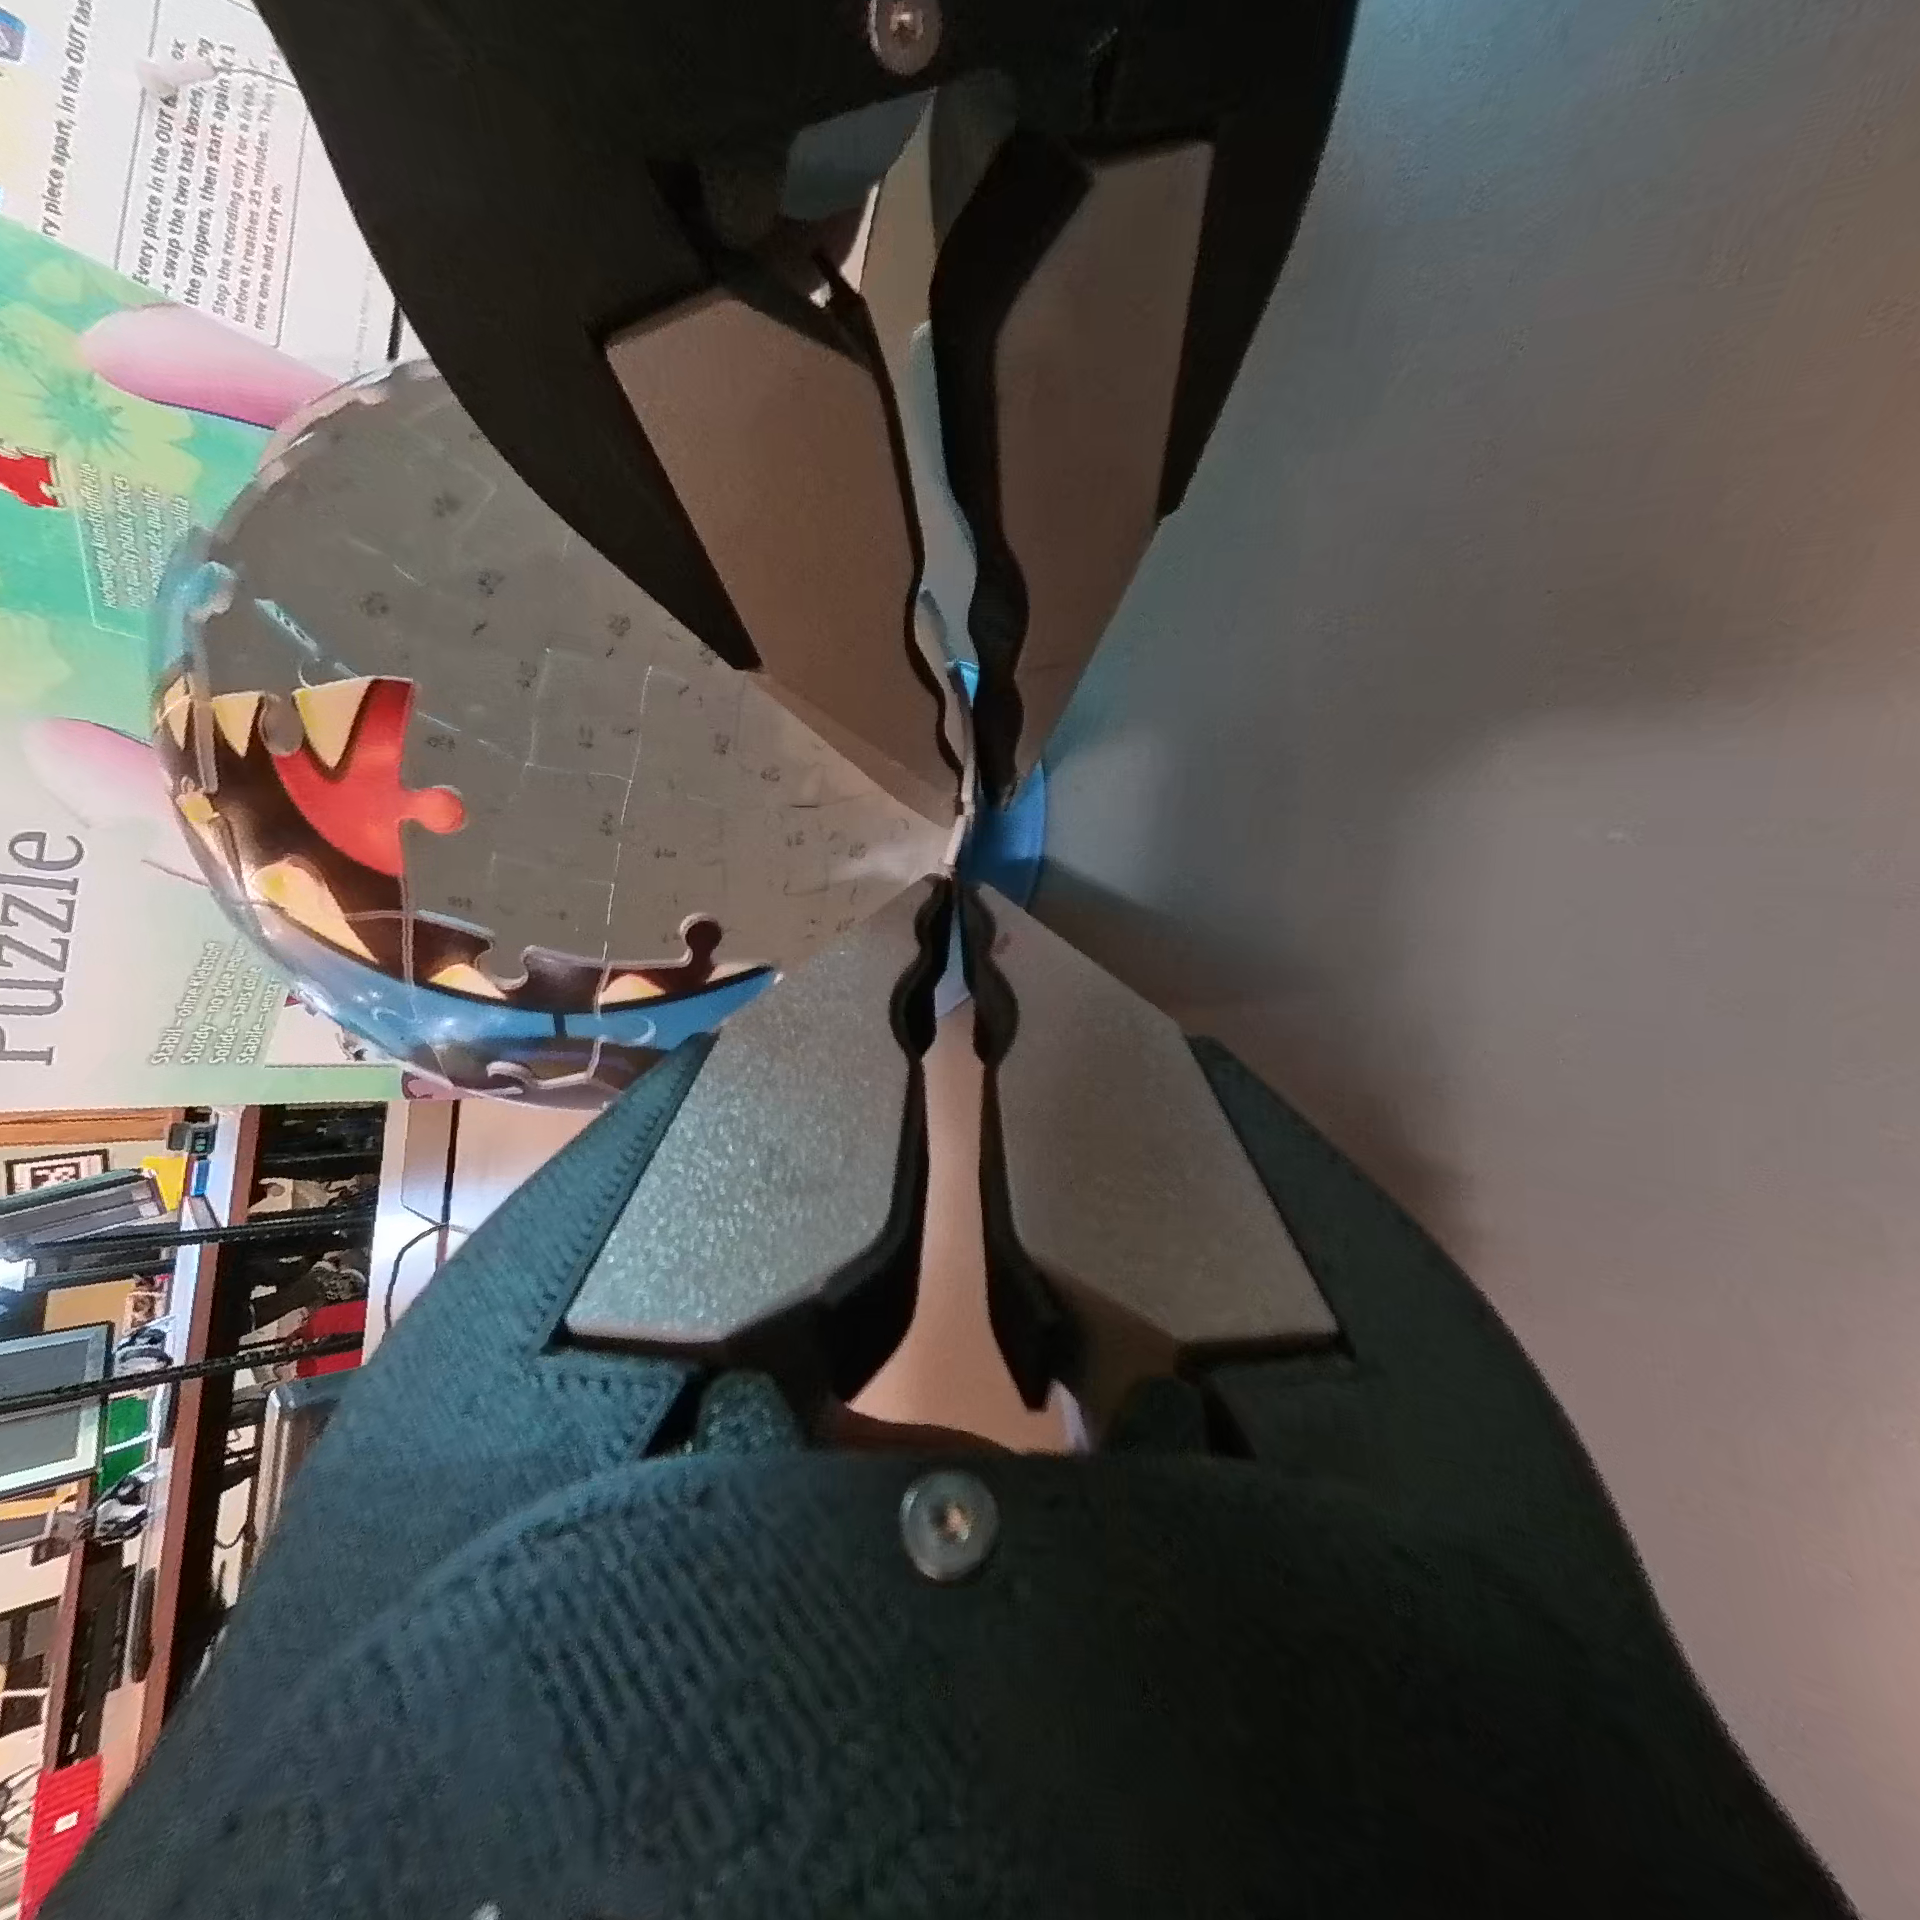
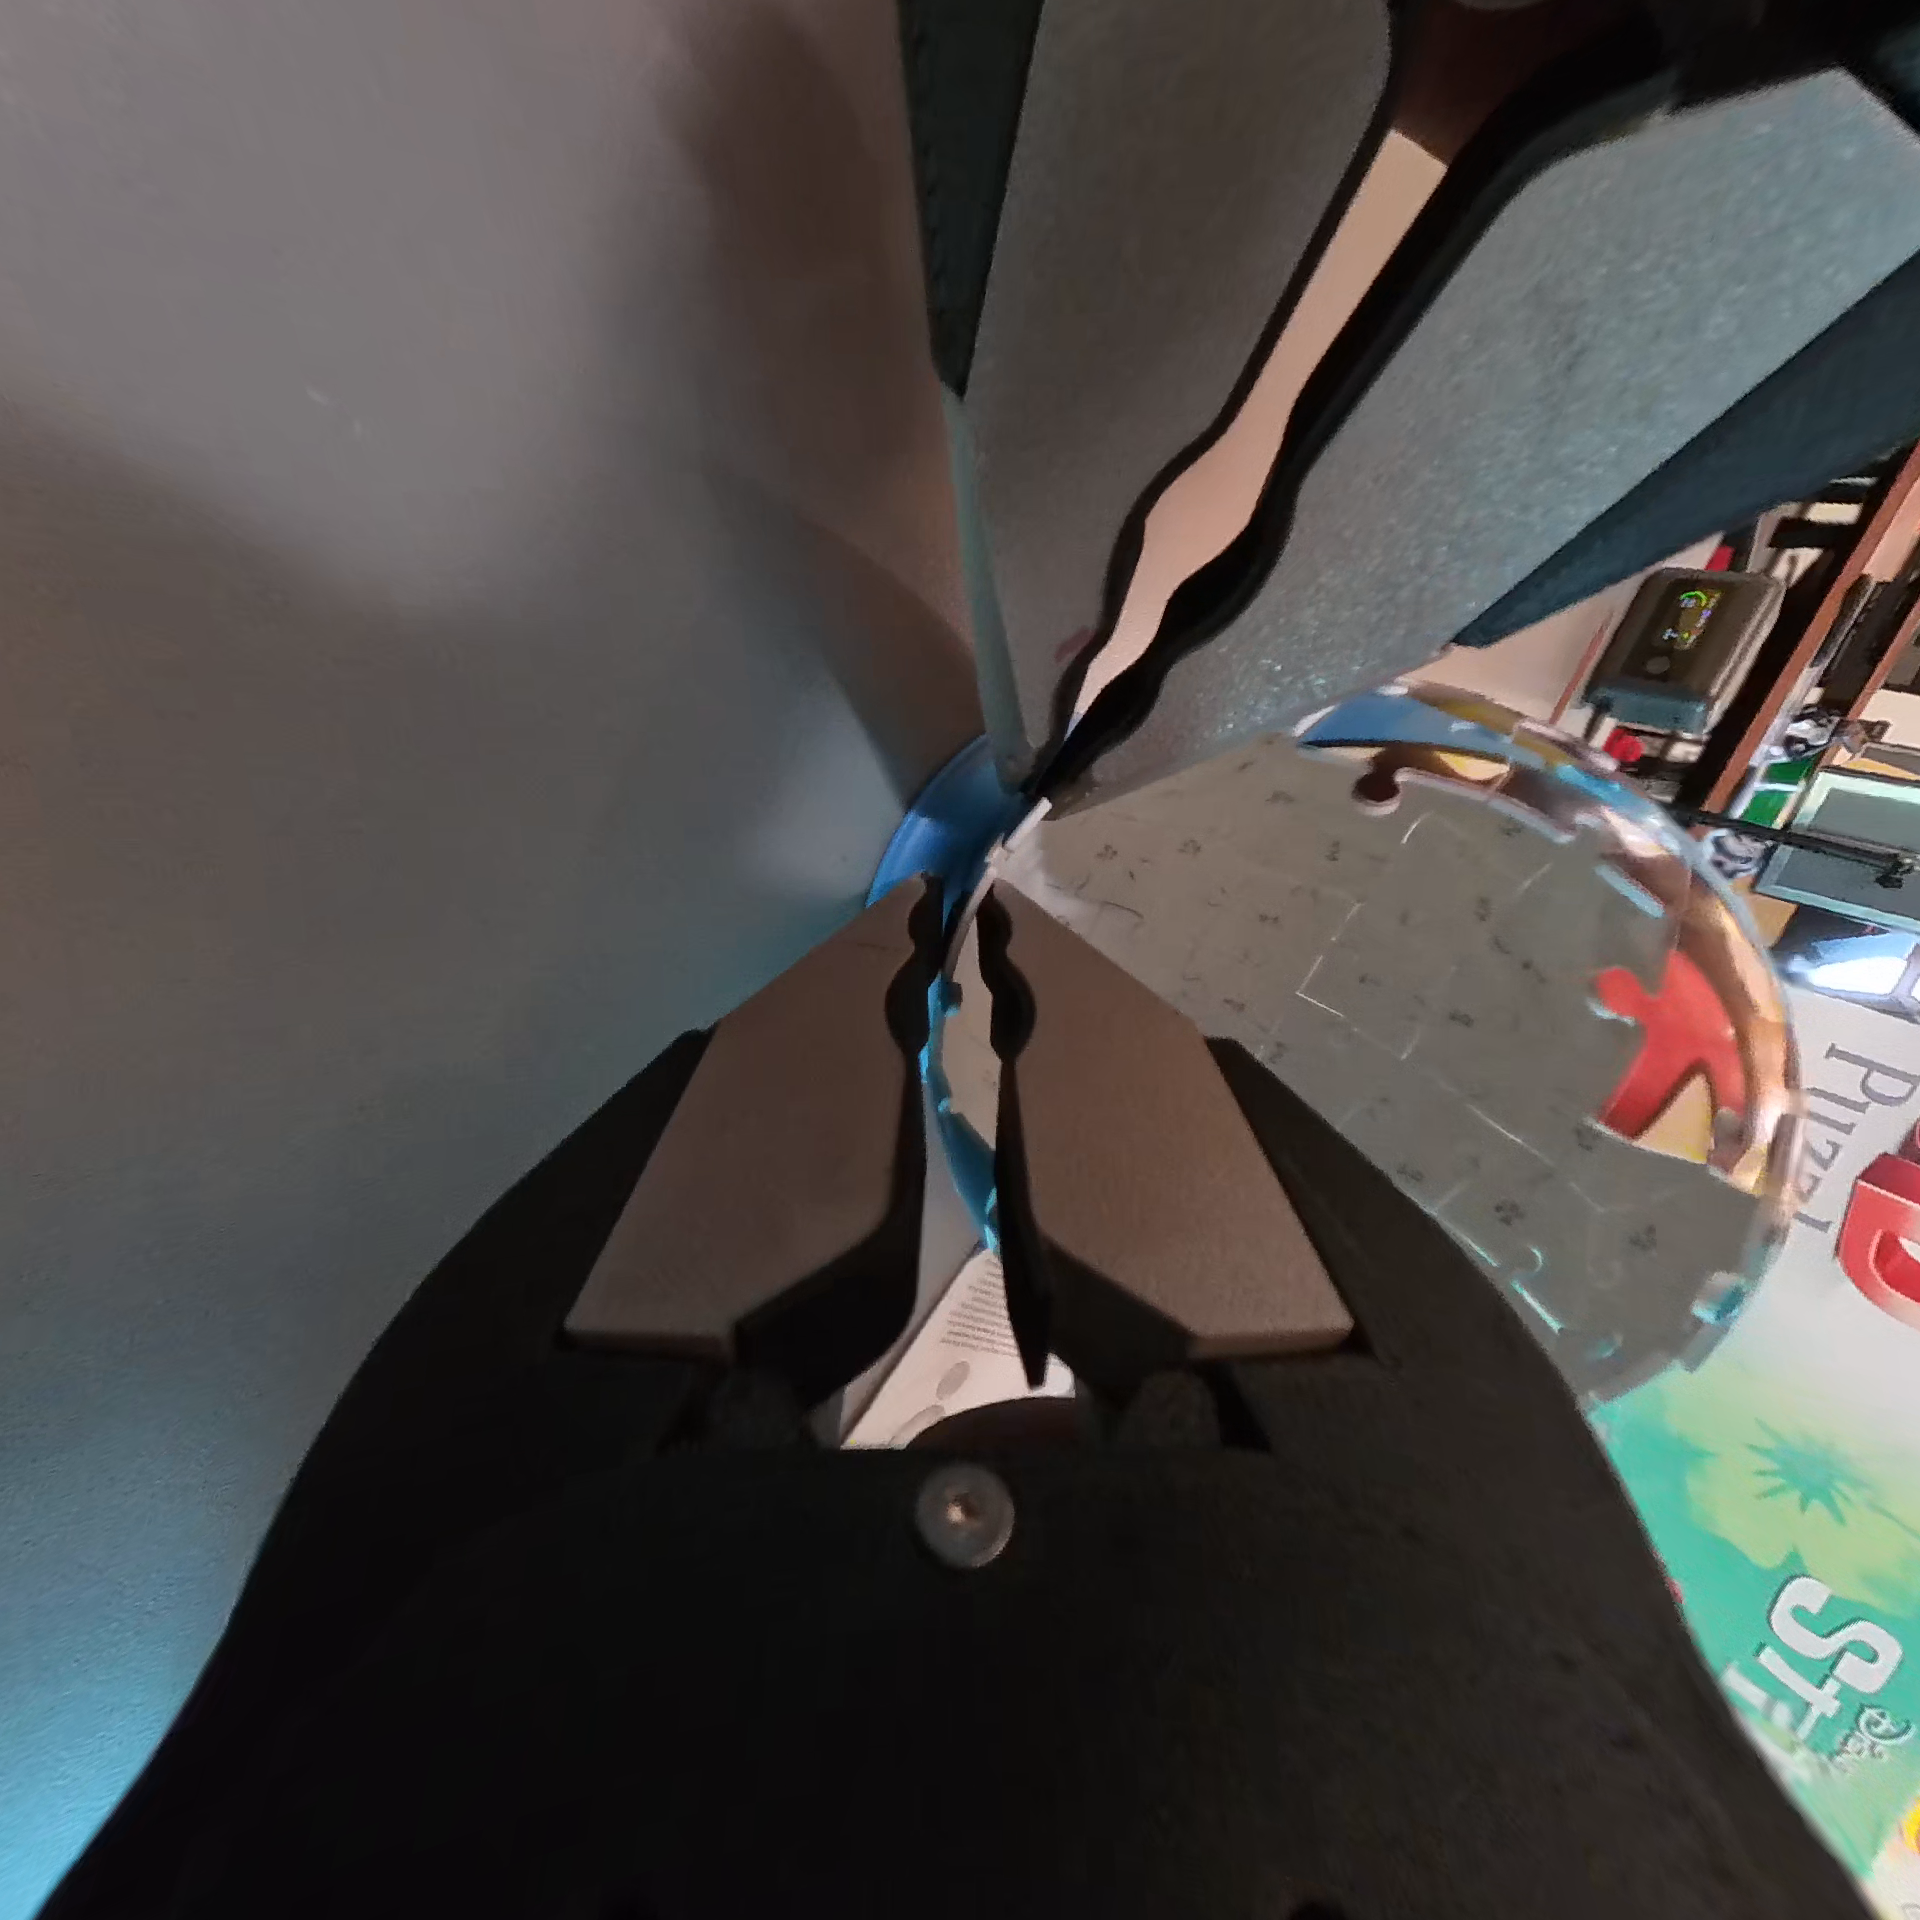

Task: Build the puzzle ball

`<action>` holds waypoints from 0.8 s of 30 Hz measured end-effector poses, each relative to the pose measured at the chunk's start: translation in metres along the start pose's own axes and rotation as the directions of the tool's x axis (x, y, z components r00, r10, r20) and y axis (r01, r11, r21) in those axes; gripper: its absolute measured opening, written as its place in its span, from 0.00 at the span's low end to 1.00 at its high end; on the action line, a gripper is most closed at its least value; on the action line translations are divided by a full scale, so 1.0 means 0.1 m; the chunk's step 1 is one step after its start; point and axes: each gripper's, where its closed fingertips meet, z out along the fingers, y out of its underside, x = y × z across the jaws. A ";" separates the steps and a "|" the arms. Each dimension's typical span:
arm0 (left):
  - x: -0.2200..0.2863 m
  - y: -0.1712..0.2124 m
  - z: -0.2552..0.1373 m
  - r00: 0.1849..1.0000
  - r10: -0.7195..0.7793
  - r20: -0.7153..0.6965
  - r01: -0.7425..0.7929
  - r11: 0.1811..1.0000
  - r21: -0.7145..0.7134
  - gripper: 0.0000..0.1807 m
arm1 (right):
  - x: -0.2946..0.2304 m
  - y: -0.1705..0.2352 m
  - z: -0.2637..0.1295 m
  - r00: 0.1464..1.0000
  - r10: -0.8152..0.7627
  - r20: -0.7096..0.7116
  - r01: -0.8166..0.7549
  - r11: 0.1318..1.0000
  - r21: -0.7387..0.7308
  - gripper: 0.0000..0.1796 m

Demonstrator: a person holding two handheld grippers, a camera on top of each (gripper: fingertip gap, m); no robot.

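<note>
The part-built puzzle ball [image 1: 582,727] is an open shell: grey and numbered inside, with a blue rim [image 1: 1008,847] and a red-and-yellow toothed mouth picture on some pieces. In the left wrist view it lies left of centre; in the right wrist view [image 2: 1403,987] it lies to the right. My left gripper [image 1: 951,904] comes from below and is shut on the shell's edge. My right gripper [image 1: 982,779] comes from above, tip to tip with it. In the right wrist view my right gripper [image 2: 961,904] is shut on the blue rim [image 2: 930,842], with my left gripper [image 2: 1044,800] opposite. Whether the pinched blue part is a separate piece is hidden.
The green flowered puzzle box [image 1: 104,468] lies behind the ball and also shows in the right wrist view [image 2: 1766,1507]. A printed sheet [image 1: 208,156] lies beside it. A pale wall [image 1: 1558,623] fills one side. Shelving [image 1: 156,1351] and a small device with a screen [image 2: 1683,644] stand farther off. The grippers are tip to tip, or close to it.
</note>
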 end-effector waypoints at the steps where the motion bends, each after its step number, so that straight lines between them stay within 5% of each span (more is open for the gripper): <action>1: 0.00 0.00 0.00 1.000 -0.001 0.002 0.001 1.000 -0.001 0.00 | 0.01 0.00 0.00 1.000 0.012 -0.002 -0.012 1.000 -0.001 0.02; 7: 0.00 0.00 0.00 1.000 -0.006 -0.004 0.006 1.000 0.005 0.00 | 0.01 -0.06 0.02 1.000 -0.018 -0.014 0.018 1.000 0.016 0.11; 10: 0.00 0.00 0.00 1.000 -0.008 -0.006 0.008 1.000 0.011 0.00 | 0.04 -0.06 0.03 1.000 -0.012 -0.012 0.012 1.000 0.028 0.03; 19: -0.01 0.00 0.01 1.000 0.007 0.011 -0.007 1.000 0.007 0.00 | 0.06 -0.05 0.04 0.998 0.049 -0.031 -0.048 0.998 0.032 0.02; 22: -0.01 0.01 0.01 1.000 0.013 0.021 -0.013 1.000 -0.002 0.00 | 0.11 -0.03 0.00 0.995 0.074 -0.070 -0.072 0.997 0.027 0.20; 24: -0.01 0.01 0.01 0.999 0.017 0.028 -0.017 1.000 -0.007 0.00 | 0.18 -0.06 -0.10 0.984 0.147 -0.100 -0.140 0.988 0.068 0.23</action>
